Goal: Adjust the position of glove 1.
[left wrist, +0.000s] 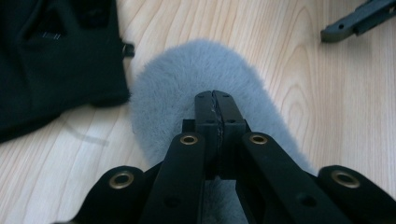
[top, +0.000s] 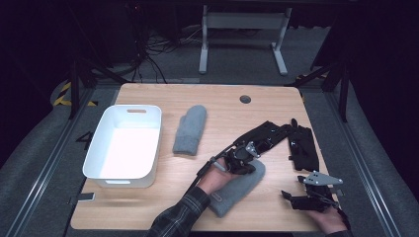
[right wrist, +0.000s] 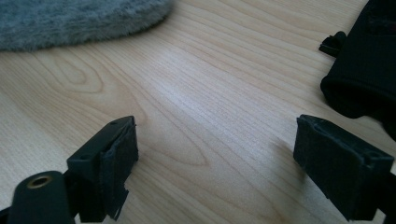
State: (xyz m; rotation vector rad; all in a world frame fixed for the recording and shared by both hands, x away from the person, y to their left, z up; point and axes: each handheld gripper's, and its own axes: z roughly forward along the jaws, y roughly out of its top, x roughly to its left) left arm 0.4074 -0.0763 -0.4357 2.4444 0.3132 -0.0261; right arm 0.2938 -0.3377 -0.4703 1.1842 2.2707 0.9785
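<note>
A grey fuzzy mitten [top: 232,193] lies near the table's front edge, under the person's left hand. My left gripper [top: 249,167] sits over its rounded end, and I cannot tell if it touches it. In the left gripper view the jaws of that gripper [left wrist: 215,100] are pressed together above the grey fleece [left wrist: 159,93], with no fabric seen between them. A second grey mitten [top: 190,129] lies flat at the table's middle. My right gripper [top: 292,199] rests at the front right, and its own view shows it [right wrist: 215,126] wide open over bare wood.
A white bin [top: 126,143] stands at the left of the wooden table [top: 148,207]. Black gloves [top: 302,147] lie at the right, just beyond the left gripper and seen close by as the dark glove [left wrist: 51,60] and the black cuff [right wrist: 364,70].
</note>
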